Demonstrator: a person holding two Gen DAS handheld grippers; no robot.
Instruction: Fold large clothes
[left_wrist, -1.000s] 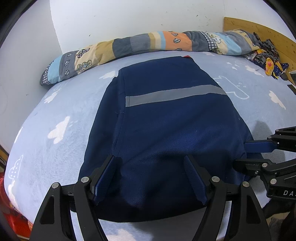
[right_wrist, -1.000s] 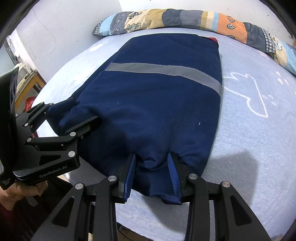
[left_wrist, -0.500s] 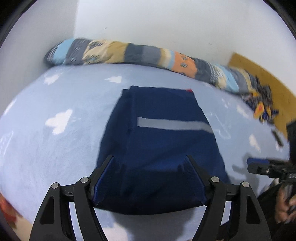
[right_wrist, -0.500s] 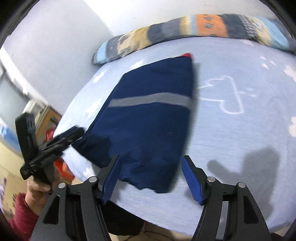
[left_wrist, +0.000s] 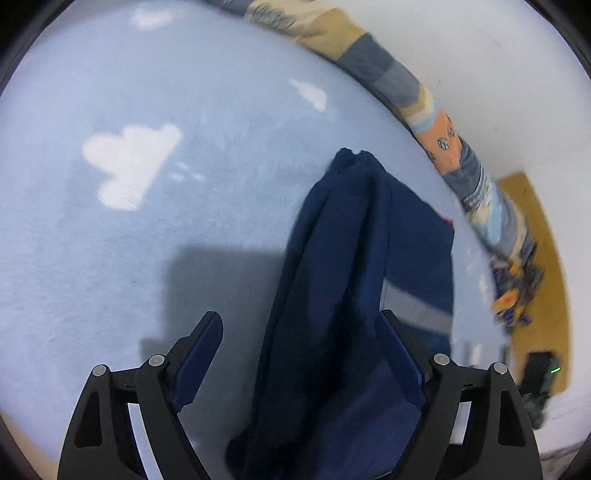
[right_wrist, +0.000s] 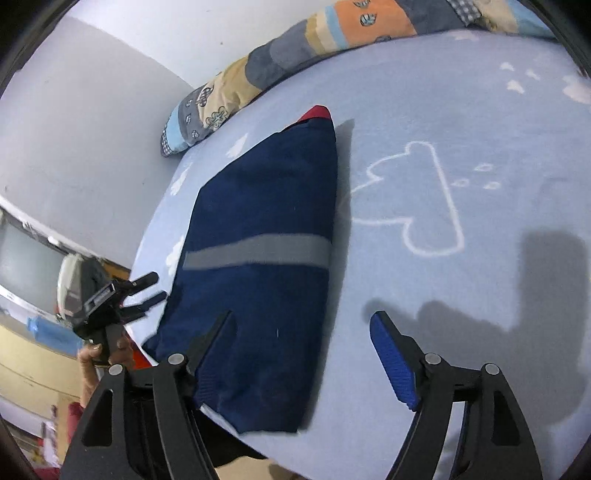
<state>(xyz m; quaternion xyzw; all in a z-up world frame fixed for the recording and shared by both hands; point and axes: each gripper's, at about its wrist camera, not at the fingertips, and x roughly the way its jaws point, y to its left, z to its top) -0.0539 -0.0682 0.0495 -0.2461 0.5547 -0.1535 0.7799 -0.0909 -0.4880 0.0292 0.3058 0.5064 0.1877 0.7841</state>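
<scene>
Navy garment lay folded along bed's near edge. Left tool and right tool gaped wide, gripping nothing, likely released for next fold.

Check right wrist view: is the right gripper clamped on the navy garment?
No. The right gripper stands open above the navy garment, gripping nothing.

The navy garment was matt knit cloth with a smoother grey band, lying on a fuzzy, fleecy blue blanket beside a patchwork cotton bolster.
</scene>
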